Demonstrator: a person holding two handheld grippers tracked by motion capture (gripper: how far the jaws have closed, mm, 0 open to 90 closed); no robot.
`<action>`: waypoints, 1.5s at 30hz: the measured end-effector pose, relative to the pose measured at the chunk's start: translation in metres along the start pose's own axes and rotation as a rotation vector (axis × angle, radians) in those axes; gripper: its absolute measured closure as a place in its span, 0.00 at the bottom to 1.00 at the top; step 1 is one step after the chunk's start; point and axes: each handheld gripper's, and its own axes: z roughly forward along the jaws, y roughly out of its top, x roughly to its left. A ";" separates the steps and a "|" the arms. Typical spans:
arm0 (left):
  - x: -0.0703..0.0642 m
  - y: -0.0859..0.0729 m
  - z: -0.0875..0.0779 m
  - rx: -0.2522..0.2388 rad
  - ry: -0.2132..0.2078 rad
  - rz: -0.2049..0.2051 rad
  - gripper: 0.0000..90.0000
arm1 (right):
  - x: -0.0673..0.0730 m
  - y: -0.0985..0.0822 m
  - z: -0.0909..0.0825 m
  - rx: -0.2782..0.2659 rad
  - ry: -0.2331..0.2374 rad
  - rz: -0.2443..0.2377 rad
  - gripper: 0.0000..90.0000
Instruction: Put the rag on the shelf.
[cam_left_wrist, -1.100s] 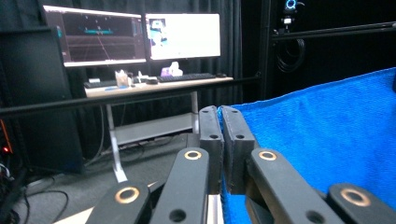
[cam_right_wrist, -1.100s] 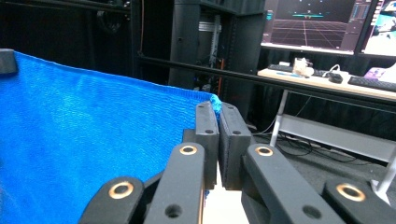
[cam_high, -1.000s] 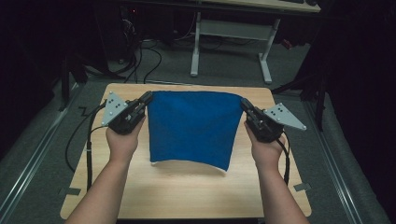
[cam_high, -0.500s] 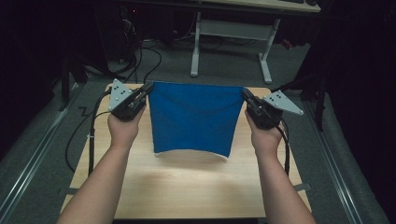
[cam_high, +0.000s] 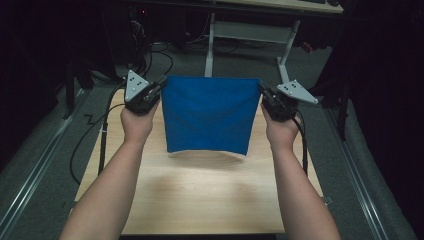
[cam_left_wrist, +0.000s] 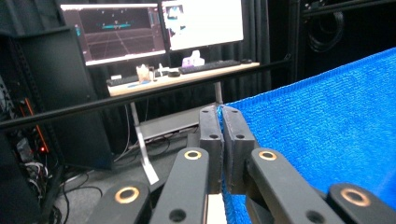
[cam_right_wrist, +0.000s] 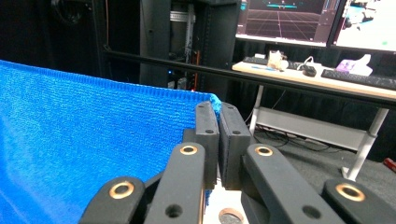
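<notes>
**Blue cloth held up by two corners**

Closest to the camera in the high view, two bare forearms come in from the bottom edge and reach out over the wooden bench (cam_high: 200, 200). The near part of the bench top is bare wood with a soft shadow on it.

A little farther out, each hand holds a black gripper. The left gripper (cam_high: 159, 86) is squeezed tight on the top left corner of the blue cloth (cam_high: 207, 115). The right gripper (cam_high: 261, 91) is squeezed tight on the top right corner. A grey three-cornered plate sits on top of each gripper, and black cables hang down from them beside the bench.

The blue cloth is pulled flat between the two grippers, with its top edge straight. It hangs down like a little curtain over the far half of the bench. Its bottom edge is loose, and whether it touches the wood cannot be told.

In the left gripper view, the two jaws are pressed together with the fuzzy cloth (cam_left_wrist: 327, 121) edge pinched between them. The right gripper view shows the same pinch on the other corner of the cloth (cam_right_wrist: 84, 140).

Far behind, past the bench, stands a desk (cam_right_wrist: 317, 79) with white legs. On it are a keyboard (cam_left_wrist: 212, 66) and bright screens (cam_left_wrist: 154, 25). The room around them is dark.
</notes>
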 end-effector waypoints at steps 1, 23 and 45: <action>0.001 -0.001 0.003 0.007 0.002 -0.005 0.98 | -0.001 -0.001 0.003 0.006 -0.002 0.004 0.99; 0.007 -0.071 0.038 0.269 -0.045 -0.136 0.98 | -0.017 -0.059 0.057 0.232 0.003 0.030 0.99; -0.007 -0.131 0.026 0.325 -0.138 -0.224 0.98 | -0.007 -0.121 0.059 0.340 0.060 0.070 0.98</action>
